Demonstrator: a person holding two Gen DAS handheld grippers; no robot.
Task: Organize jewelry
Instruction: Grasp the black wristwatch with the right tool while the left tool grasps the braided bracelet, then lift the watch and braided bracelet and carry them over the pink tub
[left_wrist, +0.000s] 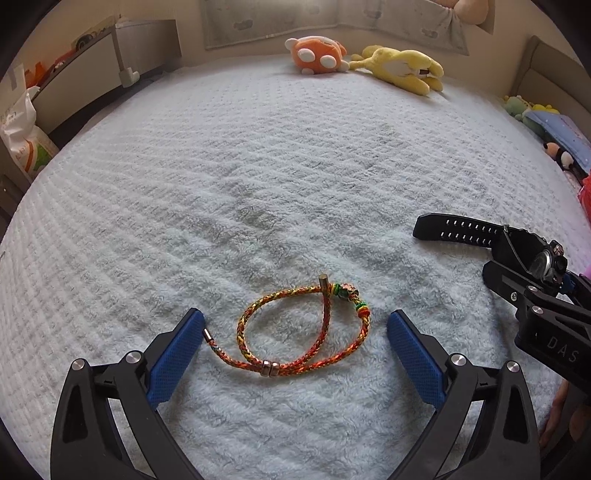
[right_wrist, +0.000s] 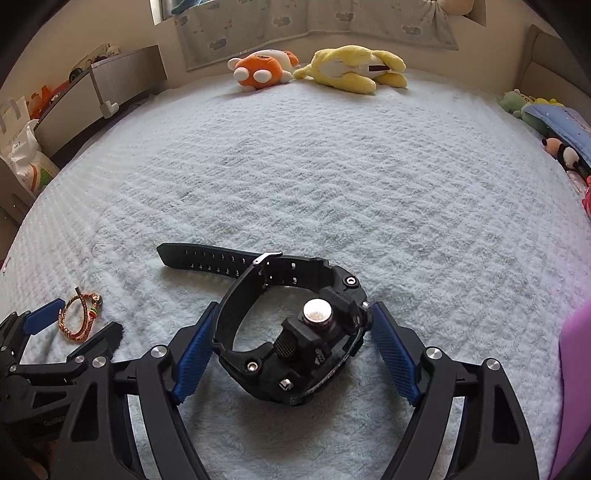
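A pale fleecy blanket (left_wrist: 258, 177) is seen covering a bed, and everything is lying on it. At the far left edge a white bag (left_wrist: 22, 144) is propped beside a grey bed rail (left_wrist: 110, 62).

Toward the near left, the left claw (left_wrist: 295, 325) is being held open over the blanket, its blue pads (left_wrist: 177, 354) spread wide. Between them a braided orange-and-yellow cord bracelet (left_wrist: 303, 332) is lying in a loop with two small metal beads on its near side. One metal cord tip is lying just beside the left pad; whether it is touching cannot be told. The other pad is standing apart from the cord.

At the far edge of the bed, an orange plush toy (right_wrist: 262, 70) and a yellow plush toy (right_wrist: 354, 70) are resting side by side below a hanging cloth.

To the right of the bracelet, the right claw (right_wrist: 291, 321) is likewise being held open. A black wristwatch (right_wrist: 306, 332) is lying on its side between the blue pads, its strap (right_wrist: 210, 258) stretched out to the far left. The band is lying against or just beside the left pad, and the right pad is close to the case, not pressing it.

At the far right edge, more soft toys (right_wrist: 561, 147) are piled.
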